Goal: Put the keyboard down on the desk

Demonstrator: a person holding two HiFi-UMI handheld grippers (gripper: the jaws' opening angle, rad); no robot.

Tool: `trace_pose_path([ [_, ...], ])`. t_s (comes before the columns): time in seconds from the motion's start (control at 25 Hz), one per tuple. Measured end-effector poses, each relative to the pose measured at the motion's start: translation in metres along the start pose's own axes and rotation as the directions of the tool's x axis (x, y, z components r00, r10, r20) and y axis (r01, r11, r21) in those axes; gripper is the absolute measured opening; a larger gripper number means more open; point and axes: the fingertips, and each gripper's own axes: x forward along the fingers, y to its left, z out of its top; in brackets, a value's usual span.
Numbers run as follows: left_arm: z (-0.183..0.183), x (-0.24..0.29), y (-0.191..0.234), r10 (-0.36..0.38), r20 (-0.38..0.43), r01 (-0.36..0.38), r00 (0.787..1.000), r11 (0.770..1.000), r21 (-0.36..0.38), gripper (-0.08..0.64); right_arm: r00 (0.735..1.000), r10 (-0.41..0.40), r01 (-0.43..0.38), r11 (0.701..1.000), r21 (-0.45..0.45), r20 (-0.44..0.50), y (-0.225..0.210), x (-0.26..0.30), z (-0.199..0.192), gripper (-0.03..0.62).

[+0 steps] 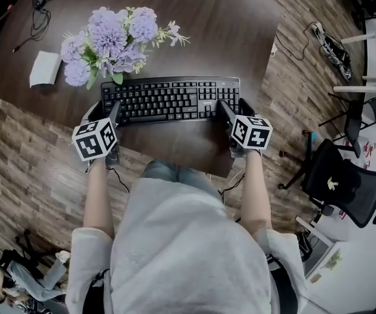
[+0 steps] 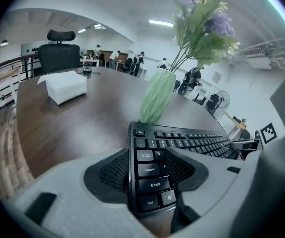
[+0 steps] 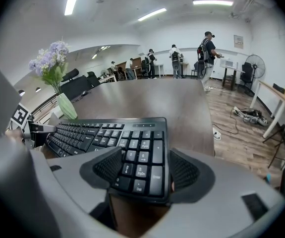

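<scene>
A black keyboard [image 1: 168, 100] lies across the near part of the dark wooden desk [image 1: 207, 25], parallel to its front edge. My left gripper [image 1: 104, 112] is shut on its left end; in the left gripper view the keyboard [image 2: 182, 143] end with the Shift and Ctrl keys sits pinched between the pads of the left gripper [image 2: 147, 170]. My right gripper [image 1: 235, 108] is shut on the right end, and the keyboard [image 3: 97, 133] number pad fills the jaws of the right gripper [image 3: 144, 170]. Whether the keyboard touches the desk I cannot tell.
A green vase of purple flowers [image 1: 112, 41] stands just behind the keyboard's left half. A white box [image 1: 45, 68] sits at the far left, a black cable [image 1: 40, 8] beyond it. A black office chair [image 1: 344, 182] stands on the floor at the right.
</scene>
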Motion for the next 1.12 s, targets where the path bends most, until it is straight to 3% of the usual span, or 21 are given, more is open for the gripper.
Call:
trace_pose_path([
  [0.2,0.0,-0.005,0.0,-0.009,0.046,0.01,0.999,1.0,-0.006,0.229,0.999,-0.025,0.027,0.999,-0.037,0.04,0.001,-0.005,0.002,0.285],
  [0.32,0.008,-0.016,0.007,0.034,0.093,-0.036,0.995,0.999,0.016,0.213,0.996,-0.053,0.057,0.996,-0.069,0.069,0.002,-0.011,0.005,0.285],
  [0.56,0.028,-0.056,0.019,0.139,0.22,-0.138,0.966,0.99,-0.02,0.05,0.986,-0.041,0.058,0.993,-0.104,0.159,0.009,-0.035,0.013,0.274],
  [0.6,0.031,-0.063,0.018,0.144,0.241,-0.142,0.96,0.99,-0.023,0.036,0.982,-0.051,0.071,0.992,-0.102,0.183,0.008,-0.04,0.017,0.215],
  [0.64,0.033,-0.07,0.015,0.145,0.26,-0.145,0.955,0.989,-0.021,0.026,0.976,-0.064,0.086,0.991,-0.1,0.209,0.007,-0.047,0.021,0.097],
  [0.68,0.035,-0.077,0.01,0.145,0.279,-0.147,0.949,0.989,-0.015,0.021,0.97,-0.068,0.093,0.991,-0.098,0.234,0.008,-0.054,0.024,0.028],
  [0.88,0.041,-0.115,-0.018,0.134,0.363,-0.16,0.922,0.986,0.043,0.012,0.951,0.016,0.02,0.993,-0.114,0.31,0.024,-0.085,0.037,0.015],
  [1.12,0.042,-0.155,-0.051,0.095,0.445,-0.161,0.89,0.98,0.113,0.009,0.923,0.079,-0.009,0.983,-0.184,0.376,0.039,-0.121,0.05,0.013],
])
